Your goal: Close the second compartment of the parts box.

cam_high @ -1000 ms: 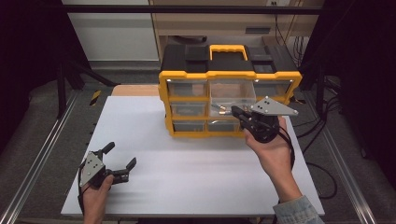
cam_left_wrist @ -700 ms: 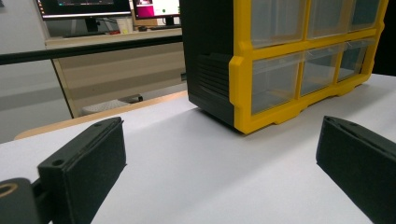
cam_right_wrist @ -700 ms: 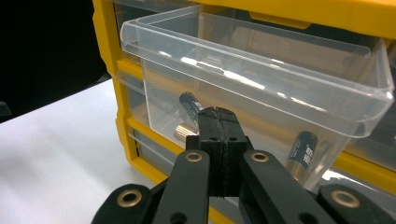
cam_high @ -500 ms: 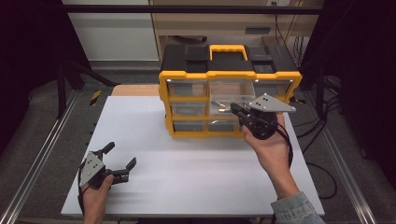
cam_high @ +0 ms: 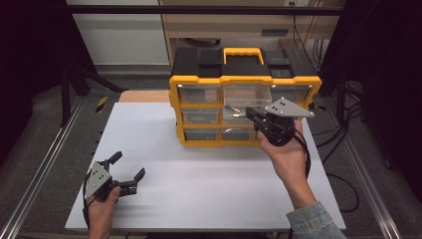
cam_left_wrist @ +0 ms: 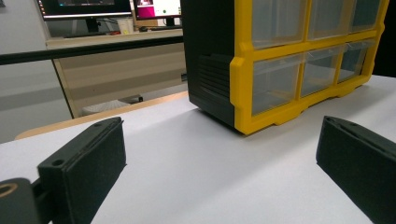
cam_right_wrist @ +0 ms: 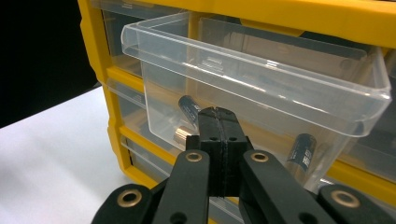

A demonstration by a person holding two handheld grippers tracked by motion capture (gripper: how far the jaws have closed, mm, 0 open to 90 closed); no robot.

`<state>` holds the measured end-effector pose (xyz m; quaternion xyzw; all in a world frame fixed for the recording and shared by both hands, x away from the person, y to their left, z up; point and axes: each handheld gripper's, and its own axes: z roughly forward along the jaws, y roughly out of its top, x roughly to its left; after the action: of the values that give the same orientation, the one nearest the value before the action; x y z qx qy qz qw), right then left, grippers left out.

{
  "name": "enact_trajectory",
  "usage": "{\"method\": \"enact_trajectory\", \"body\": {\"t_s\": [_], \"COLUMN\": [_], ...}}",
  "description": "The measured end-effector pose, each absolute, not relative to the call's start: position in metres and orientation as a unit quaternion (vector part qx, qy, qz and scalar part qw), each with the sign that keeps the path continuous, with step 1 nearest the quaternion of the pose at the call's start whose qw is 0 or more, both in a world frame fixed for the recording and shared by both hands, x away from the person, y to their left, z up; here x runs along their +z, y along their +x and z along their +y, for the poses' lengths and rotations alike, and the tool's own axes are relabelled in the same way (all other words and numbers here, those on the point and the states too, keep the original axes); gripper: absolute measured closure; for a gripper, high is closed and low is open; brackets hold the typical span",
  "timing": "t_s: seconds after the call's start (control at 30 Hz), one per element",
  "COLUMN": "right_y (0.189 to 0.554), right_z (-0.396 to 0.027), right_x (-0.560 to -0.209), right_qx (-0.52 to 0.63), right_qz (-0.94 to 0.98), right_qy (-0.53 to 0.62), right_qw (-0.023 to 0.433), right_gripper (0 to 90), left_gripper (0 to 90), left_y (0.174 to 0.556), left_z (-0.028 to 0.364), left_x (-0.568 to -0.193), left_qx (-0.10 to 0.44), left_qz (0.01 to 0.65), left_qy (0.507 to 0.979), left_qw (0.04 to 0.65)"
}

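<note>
Drawer (cam_right_wrist: 252,79) juts from organizer (cam_high: 199,107) before closed right tongs (cam_right_wrist: 219,114); left tongs (cam_high: 128,172) gape open.

The high view looks down from above; both gripper views sit low behind their fingers, sharing the yellow organizer (cam_high: 244,107).

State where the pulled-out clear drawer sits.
In the high view, the clear drawer juts from the yellow organizer's top row, middle, just ahead of the right gripper.
</note>
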<state>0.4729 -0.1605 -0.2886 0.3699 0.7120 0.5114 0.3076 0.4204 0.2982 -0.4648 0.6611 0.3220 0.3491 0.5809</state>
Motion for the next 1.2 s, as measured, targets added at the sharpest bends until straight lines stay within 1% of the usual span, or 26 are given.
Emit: {"method": "enact_trajectory", "body": {"t_s": [1.2], "right_y": [0.488], "right_z": [-0.159], "right_x": [-0.288], "right_qx": [0.516], "right_qz": [0.698], "right_qy": [0.378], "right_qw": [0.32], "right_gripper": [90.0], "left_gripper": [1.0], "left_y": [0.42], "left_z": [0.299], "left_x": [-0.464], "left_qx": [0.351], "left_qz": [0.323], "left_qy": [0.659], "left_qw": [0.582]}}
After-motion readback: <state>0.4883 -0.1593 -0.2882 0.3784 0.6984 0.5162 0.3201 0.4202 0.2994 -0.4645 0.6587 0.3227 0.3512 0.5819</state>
